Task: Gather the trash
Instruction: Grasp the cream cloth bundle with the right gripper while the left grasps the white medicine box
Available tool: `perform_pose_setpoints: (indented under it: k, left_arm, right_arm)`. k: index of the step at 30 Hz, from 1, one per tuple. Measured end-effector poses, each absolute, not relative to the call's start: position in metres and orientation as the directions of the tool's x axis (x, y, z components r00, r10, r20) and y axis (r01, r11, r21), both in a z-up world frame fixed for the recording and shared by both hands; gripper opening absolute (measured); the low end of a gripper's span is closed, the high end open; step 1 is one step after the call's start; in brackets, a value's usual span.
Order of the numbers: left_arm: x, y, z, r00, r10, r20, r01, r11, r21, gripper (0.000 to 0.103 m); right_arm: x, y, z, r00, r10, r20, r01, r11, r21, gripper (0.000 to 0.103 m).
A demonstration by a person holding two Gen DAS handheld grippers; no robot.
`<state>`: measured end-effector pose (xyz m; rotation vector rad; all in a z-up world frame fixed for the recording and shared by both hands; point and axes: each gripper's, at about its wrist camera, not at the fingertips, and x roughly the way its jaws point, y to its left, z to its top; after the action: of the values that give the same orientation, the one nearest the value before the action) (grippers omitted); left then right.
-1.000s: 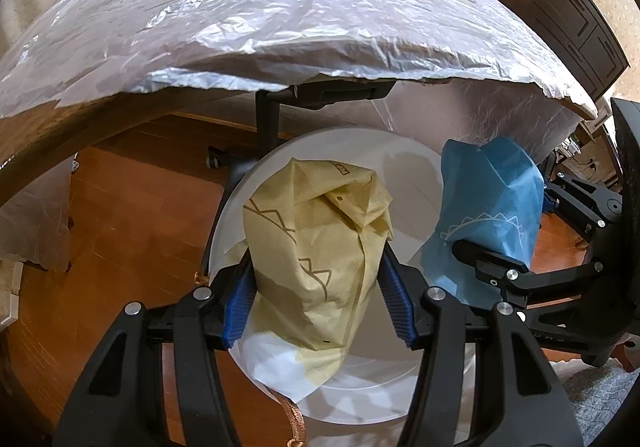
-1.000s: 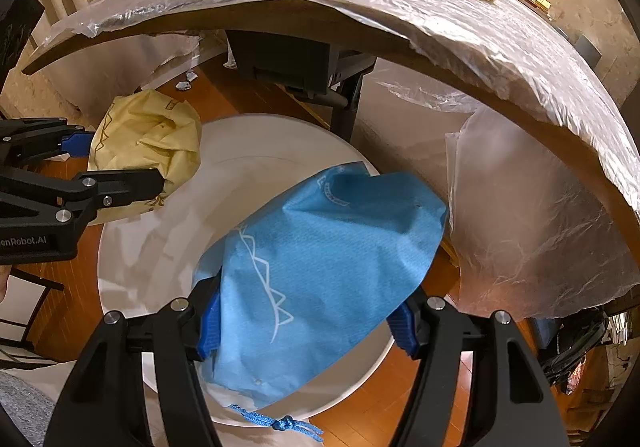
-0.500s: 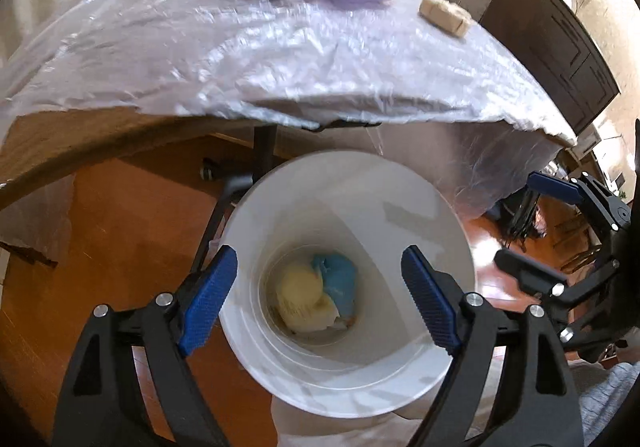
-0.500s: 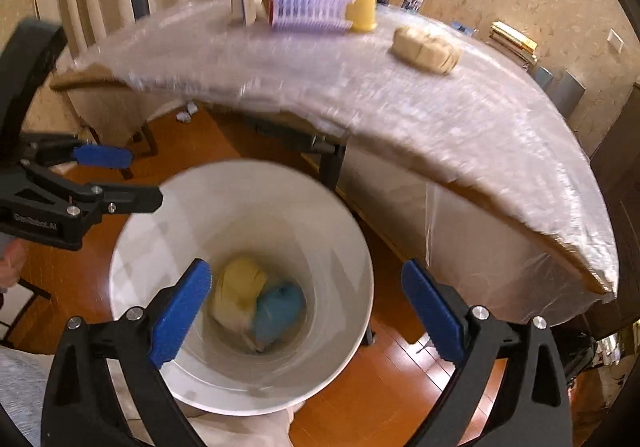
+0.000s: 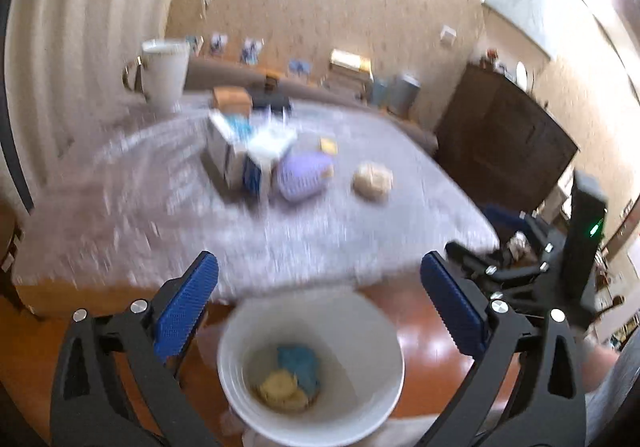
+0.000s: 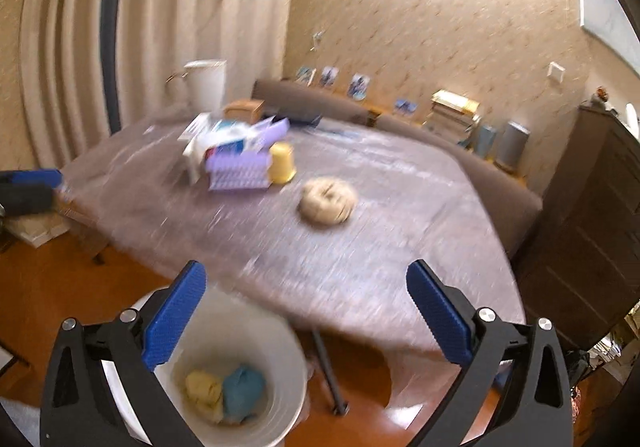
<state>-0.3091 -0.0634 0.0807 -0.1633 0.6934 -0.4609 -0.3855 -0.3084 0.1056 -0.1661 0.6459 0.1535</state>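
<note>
**Two bags lying in the bucket, both tools empty**

We are looking down at the crumpled yellow cloth bag (image 6: 203, 391) and the crumpled blue cloth bag (image 6: 244, 393), which are sitting side by side, touching, at the bottom of the round white plastic bucket (image 5: 362, 403) on the orange wooden floor, just beside the near edge of the table. We are holding the left gripper (image 5: 322, 317) with its blue-padded jaws still spreading, nothing between them. The right gripper (image 6: 308, 317) is also spread wide and gripping nothing.

Farther off, the plastic-covered table (image 6: 380, 247) is carrying a round beige lump (image 6: 328, 201), a lilac ribbed basket (image 6: 240, 169) lying on its side, a yellow cup (image 6: 282, 163), blurred white and blue cartons (image 5: 240, 163) and, at the far left, a tall white mug (image 5: 166, 75).
</note>
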Motion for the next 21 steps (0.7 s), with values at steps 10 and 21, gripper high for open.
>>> perform_pose_setpoints:
  k: [10, 21]
  left_arm:
    - [-0.193, -0.059, 0.083, 0.724, -0.194, -0.662, 0.105, 0.979, -0.173, 0.101]
    - [-0.103, -0.061, 0.042, 0.627, -0.153, -0.764, 0.002, 0.981, -0.194, 0.076]
  right_arm:
    - [-0.301, -0.297, 0.083, 0.745, 0.027, -0.666, -0.127, 0.987, -0.101, 0.098]
    - [-0.252, -0.294, 0.064, 0.69, 0.027, -0.723, -0.092, 0.994, -0.05, 0.08]
